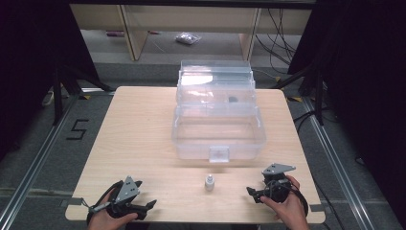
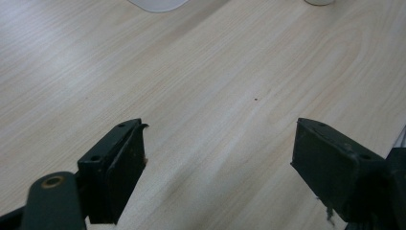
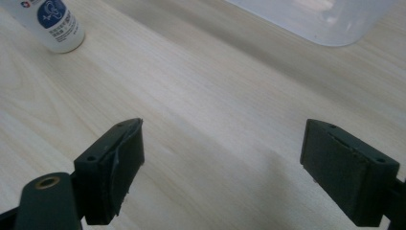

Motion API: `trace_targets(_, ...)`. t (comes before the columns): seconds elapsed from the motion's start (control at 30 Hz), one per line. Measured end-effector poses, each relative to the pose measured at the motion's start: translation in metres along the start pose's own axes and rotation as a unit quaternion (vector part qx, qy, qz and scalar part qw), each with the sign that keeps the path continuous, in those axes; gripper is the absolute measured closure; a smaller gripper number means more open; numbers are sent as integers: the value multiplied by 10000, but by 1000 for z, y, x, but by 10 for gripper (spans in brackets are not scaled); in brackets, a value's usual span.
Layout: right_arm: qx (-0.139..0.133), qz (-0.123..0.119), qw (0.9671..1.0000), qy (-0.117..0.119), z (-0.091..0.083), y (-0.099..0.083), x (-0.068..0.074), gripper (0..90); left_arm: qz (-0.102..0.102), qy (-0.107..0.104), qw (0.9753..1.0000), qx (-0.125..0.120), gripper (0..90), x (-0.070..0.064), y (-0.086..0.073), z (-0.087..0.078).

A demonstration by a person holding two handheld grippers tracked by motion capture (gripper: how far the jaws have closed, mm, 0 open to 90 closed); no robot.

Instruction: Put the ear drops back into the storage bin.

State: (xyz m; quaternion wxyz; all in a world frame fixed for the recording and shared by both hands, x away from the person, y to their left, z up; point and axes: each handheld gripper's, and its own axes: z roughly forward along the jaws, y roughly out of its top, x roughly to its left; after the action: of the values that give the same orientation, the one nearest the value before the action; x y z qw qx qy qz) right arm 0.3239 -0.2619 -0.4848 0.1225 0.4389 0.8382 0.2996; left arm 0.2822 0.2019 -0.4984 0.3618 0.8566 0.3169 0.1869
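Small white bottle, upright at lower centre of the high view, on the bare wooden table, between the two grippers and apart from both. Also seen at upper left of the right gripper view, blue-and-white label facing the camera.

At lower left of the high view: left gripper, held low over the table edge, jaws spread wide with nothing between them; plain tabletop between the black pads in the left gripper view.

Centre: bottle with narrow cap above a rounder body. Probably light plastic, stiff enough for a firm pinch, smooth and rather slippery, easily tipped by a sideways nudge. Best taken across the labelled body, below the cap, jaws level and square to it.

Above centre: clear plastic box, lid tilted back, standing open behind the bottle, likely its destination.

At lower right: right gripper, jaws likewise gaping and empty, pointed left toward the bottle, near but not touching.
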Motion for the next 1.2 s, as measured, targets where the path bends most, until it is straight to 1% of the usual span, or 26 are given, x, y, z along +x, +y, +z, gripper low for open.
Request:
trace_targets(0.03, -34, -94, 10000, 4, 1, 0, 0, 160, 2, -1, 10000, 2, 183, 0, 0, 0)
trace_targets(0.07, -125, -84, 9999, 3, 2, 0, 1, 159, 6, -16, 10000, 10, 183, 0, 0, 0)
trace_targets(0.13, -99, -85, 9999, 1, 2, 0, 2, 159, 21, -20, 10000, 24, 183, 0, 0, 0)
trace_targets(0.23, -2, -144, 9999, 49, -1, 2, 3, 162, 20, -17, 10000, 26, 183, 0, 0, 0)
trace_targets(0.27, -13, -55, 10000, 74, -2, 3, 5, 164, -17, -26, 10000, -3, 183, 0, 0, 0)
trace_targets(0.3, 15, -157, 9999, 67, -2, 4, 4, 163, -68, -91, 9999, -38, 182, -1, 0, 0)
trace_targets(0.37, 82, -111, 9999, 102, -3, 5, 7, 163, -25, -96, 9999, 18, 183, 0, 0, -1)
trace_targets(0.4, 33, -142, 9998, 107, -2, 5, 8, 164, -17, -52, 10000, 23, 183, 0, 0, -1)
trace_targets(0.43, 73, -129, 9998, 135, -2, 6, 9, 167, -10, -52, 10000, 29, 183, 0, 0, 0)
trace_targets(0.5, 133, -236, 9995, 144, -2, 8, 11, 174, -7, -50, 10000, 35, 183, 0, 0, 0)
trace_targets(0.53, 133, -236, 9995, 144, -2, 8, 11, 174, -7, -50, 10000, 35, 183, 0, 0, 0)
trace_targets(0.57, 256, -197, 9993, 180, -4, 10, 12, 176, -10, -51, 10000, 29, 183, 0, 0, 0)
trace_targets(0.6, 278, -300, 9990, 167, -5, 12, 13, 183, -16, -54, 10000, 34, 183, 0, 0, 0)
trace_targets(0.63, 249, -248, 9992, 171, -5, 13, 15, 184, -6, -94, 9999, 43, 183, 0, 0, -1)
trace_targets(0.67, 353, -289, 9988, 197, -6, 14, 16, 187, -6, -94, 9999, 43, 183, 0, 0, -1)
trace_targets(0.7, 239, -327, 9990, 168, -4, 15, 17, 193, 19, -51, 10000, 75, 183, 0, 0, 0)
trace_targets(0.73, 239, -327, 9990, 168, -4, 15, 17, 193, 19, -51, 10000, 75, 183, 0, 0, 0)
trace_targets(0.8, 381, -421, 9981, 224, -5, 19, 20, 201, 19, -53, 10000, 78, 183, 0, 0, 0)
trace_targets(0.83, 353, -480, 9980, 207, -4, 20, 21, 202, 11, -50, 10000, 77, 183, 0, 0, 0)
trace_targets(0.87, 404, -432, 9980, 232, -4, 21, 22, 203, 19, -49, 10000, 83, 183, 0, 0, 0)
trace_targets(0.93, 404, -596, 9971, 230, -2, 23, 23, 208, -41, -48, 9999, 85, 183, 0, -1, 0)
trace_targets(1.0, 356, -566, 9974, 265, -1, 24, 25, 208, -69, -48, 9999, 76, 183, 0, -1, 1)
trace_targets(1.03, 460, -709, 9960, 290, -1, 29, 26, 214, -48, -47, 9999, 87, 183, 0, -1, 1)
trace_targets(1.13, 494, -759, 9954, 318, -1, 34, 31, 214, -114, -46, 9999, 31, 183, -1, -1, 1)
trace_targets(1.17, 494, -759, 9954, 318, -1, 34, 31, 214, -70, -45, 10000, 30, 183, -1, -1, 1)
trace_targets(1.2, 524, -848, 9945, 333, -2, 39, 33, 217, -115, -42, 9999, 36, 183, -1, -1, 1)
